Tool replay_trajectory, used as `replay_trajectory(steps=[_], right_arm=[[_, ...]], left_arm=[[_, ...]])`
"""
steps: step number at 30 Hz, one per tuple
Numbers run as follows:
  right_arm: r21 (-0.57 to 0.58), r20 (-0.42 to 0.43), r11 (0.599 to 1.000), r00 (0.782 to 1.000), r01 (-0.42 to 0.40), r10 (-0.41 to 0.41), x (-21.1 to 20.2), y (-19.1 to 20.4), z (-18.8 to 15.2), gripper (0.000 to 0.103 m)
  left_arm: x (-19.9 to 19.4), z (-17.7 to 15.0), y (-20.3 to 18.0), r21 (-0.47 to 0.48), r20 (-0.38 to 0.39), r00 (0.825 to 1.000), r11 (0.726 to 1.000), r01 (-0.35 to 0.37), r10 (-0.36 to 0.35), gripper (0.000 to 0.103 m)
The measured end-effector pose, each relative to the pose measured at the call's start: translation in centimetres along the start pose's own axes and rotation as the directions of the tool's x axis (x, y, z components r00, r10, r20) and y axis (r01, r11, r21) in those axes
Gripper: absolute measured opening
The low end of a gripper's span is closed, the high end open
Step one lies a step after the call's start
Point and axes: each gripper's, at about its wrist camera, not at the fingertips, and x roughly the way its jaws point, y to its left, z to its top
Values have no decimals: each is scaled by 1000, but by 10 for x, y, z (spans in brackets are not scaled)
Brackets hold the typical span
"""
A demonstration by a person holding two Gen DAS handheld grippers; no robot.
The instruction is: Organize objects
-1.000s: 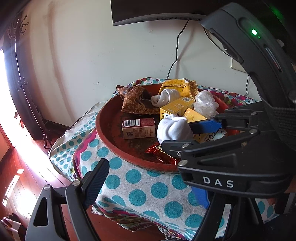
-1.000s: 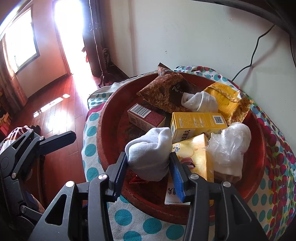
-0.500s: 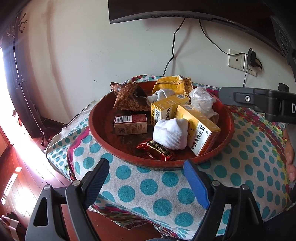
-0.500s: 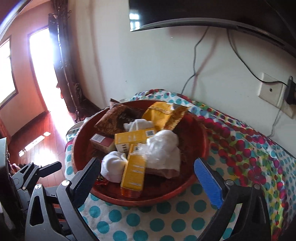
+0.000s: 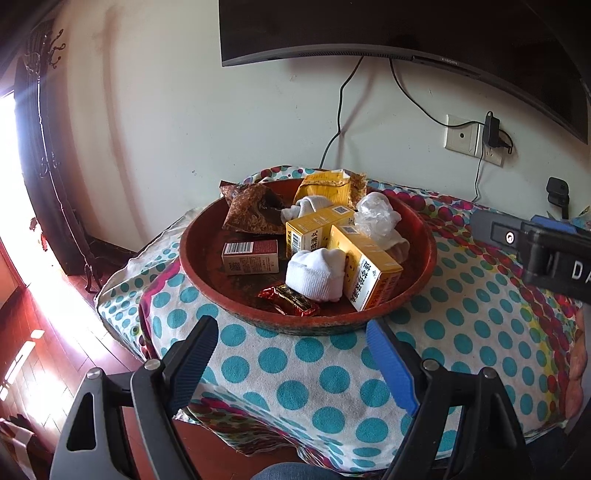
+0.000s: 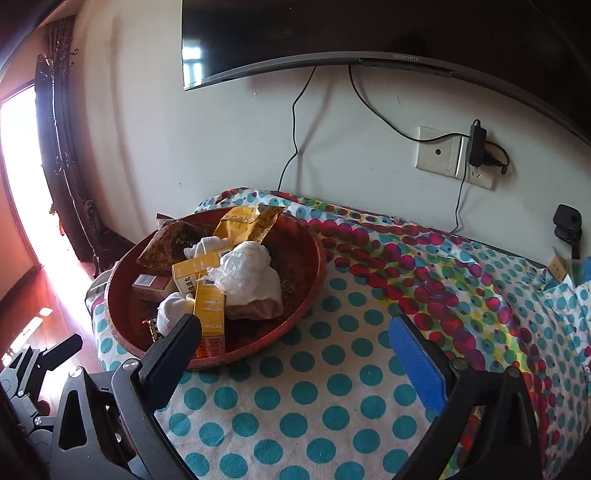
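Note:
A round red tray [image 5: 192,258] on the dotted cloth holds a rolled white sock [image 5: 314,277], two yellow boxes [image 5: 369,273], a dark red box [image 5: 251,256], a brown packet [image 5: 255,210], a yellow packet [image 5: 325,188], a plastic-wrapped bundle [image 5: 376,218] and a red sweet wrapper [image 5: 288,301]. My left gripper [image 5: 290,332] hangs open and empty just in front of the tray's near rim. My right gripper [image 6: 295,325] is open wide and empty over bare cloth, right of the tray [image 6: 314,266]. The white sock [image 6: 173,306] lies loose behind its left finger.
A polka-dot cloth [image 6: 332,387] covers the table, and its left edge drops to a wooden floor [image 5: 44,350]. On the wall behind are a television [image 6: 332,29], hanging cables and a socket with a plug [image 6: 458,155]. A small black device [image 6: 567,221] stands at the far right.
The right gripper let go of the white sock in the tray, opened wide, and drew back and to the right. The left gripper backed off a little from the tray.

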Motion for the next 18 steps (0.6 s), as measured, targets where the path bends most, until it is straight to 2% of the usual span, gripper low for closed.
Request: replay_trajectory(steps=[2,6,8,13,18], right_arm=[[-3,-5,1000,1000,13,-13,-6,5,-4,102],[-33,7,991,992,130,-130,-18,12,-18,103],[-36,-21,986,986,164,-165,-18,12,-27,103],[-56,-74,986,984,155,-159,-21,21,-54,103],[-120,-88,982,984,146,-157,-23,42,-60,103]], left_arm=[[-11,2,2,-16,16,1000,1000,-7,8,85],[-33,4,9,-43,54,998,999,-23,25,85],[-42,3,13,-57,64,997,998,-26,30,85],[-57,4,16,-72,79,997,997,-19,24,85],[-65,1,12,-78,79,997,997,-3,9,85]])
